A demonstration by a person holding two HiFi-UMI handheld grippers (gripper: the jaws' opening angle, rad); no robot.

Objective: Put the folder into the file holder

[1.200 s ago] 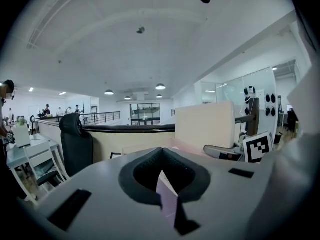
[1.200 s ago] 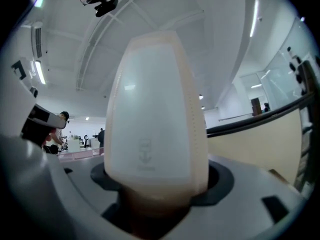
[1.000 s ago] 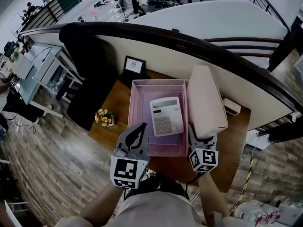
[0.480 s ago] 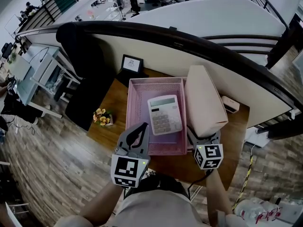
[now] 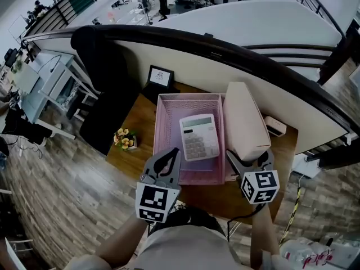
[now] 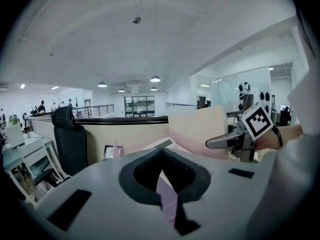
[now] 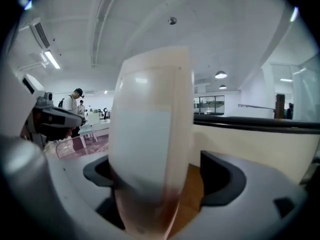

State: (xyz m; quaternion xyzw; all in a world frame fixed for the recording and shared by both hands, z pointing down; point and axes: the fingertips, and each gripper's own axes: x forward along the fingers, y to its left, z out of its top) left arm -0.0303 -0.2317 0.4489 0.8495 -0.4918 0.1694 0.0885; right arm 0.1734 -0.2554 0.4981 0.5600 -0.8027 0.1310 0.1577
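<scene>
Standing on the wooden desk (image 5: pixel 138 129), the pink mesh tray (image 5: pixel 160 129) has the beige folder (image 5: pixel 244 120) upright just beside its right side, the calculator (image 5: pixel 198 138) inside it, the left gripper (image 5: pixel 173 153) clenched on its near rim, and the right gripper (image 5: pixel 249 154) by its near right corner opening its jaws, the folder's near end between them.

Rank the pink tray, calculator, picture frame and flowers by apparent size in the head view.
1. Pink tray
2. Calculator
3. Picture frame and flowers: they look about alike, so I won't rank them.
</scene>
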